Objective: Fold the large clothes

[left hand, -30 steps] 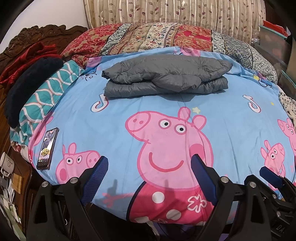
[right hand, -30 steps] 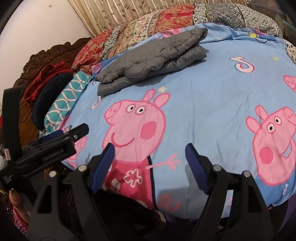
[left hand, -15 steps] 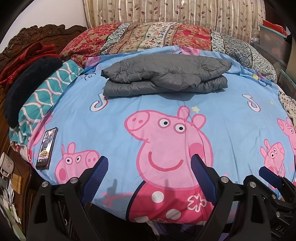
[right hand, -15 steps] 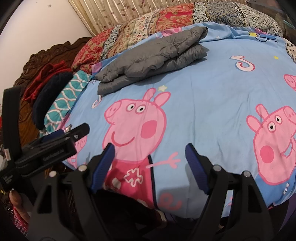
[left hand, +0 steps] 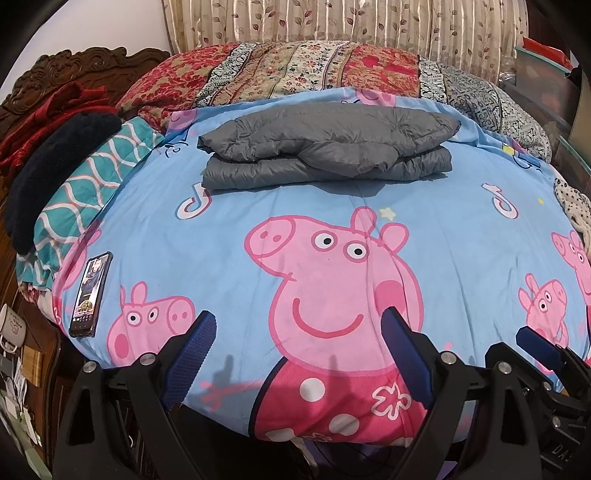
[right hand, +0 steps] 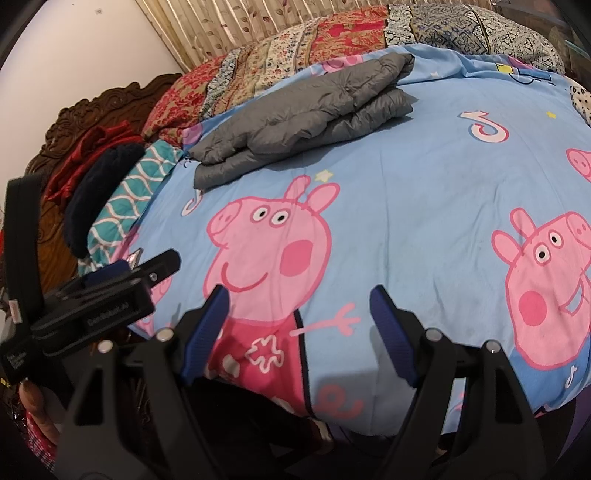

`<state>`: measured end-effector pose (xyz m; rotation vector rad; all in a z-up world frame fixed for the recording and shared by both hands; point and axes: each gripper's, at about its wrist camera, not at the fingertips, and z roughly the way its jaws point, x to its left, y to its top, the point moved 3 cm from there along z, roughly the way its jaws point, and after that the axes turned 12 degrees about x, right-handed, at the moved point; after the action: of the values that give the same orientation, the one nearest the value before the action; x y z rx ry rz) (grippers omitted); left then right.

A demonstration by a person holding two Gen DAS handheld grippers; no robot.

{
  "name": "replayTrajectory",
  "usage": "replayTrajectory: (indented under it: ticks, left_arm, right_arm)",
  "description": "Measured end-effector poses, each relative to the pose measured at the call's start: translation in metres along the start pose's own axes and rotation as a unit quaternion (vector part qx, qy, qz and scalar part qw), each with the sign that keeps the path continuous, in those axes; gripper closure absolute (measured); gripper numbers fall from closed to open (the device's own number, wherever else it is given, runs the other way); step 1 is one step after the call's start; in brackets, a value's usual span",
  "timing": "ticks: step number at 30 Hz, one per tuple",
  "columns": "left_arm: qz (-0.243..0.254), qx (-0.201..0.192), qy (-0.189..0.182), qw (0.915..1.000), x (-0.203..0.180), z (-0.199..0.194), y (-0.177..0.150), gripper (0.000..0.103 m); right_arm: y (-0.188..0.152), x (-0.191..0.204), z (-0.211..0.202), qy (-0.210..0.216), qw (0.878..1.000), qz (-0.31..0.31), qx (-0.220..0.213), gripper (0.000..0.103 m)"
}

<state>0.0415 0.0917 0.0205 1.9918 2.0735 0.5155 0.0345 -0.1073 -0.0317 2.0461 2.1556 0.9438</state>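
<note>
On smooth cartoon-print bedsheet (left hand: 443,236), puffy folded grey jacket (left hand: 328,151).

Bed covered by a blue cartoon-pig sheet (left hand: 443,229), carved dark wooden headboard (left hand: 74,70) at its left end, plain white wall (right hand: 92,48) behind the headboard, beige leaf-patterned curtain (left hand: 351,18) along the bed's far side, patchwork floral quilt (left hand: 314,70) bunched below the curtain, soft indoor light.

Phone (left hand: 90,295) on blue pig-print sheet (left hand: 443,229) nr left edge, mug (left hand: 13,326) below it, patterned quilt (left hand: 314,70) behind.
</note>
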Motion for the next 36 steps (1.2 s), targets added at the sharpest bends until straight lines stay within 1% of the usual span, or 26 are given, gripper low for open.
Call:
replayTrajectory:
  ticks: [36]
  left_arm:
    - [0.005, 0.010, 0.001, 0.9999, -0.0058, 0.0056, -0.0030, 0.005]
  right_arm:
    - [-0.0017, -0.0016, 0.0015, 0.000, 1.000, 0.001, 0.003, 0.028]
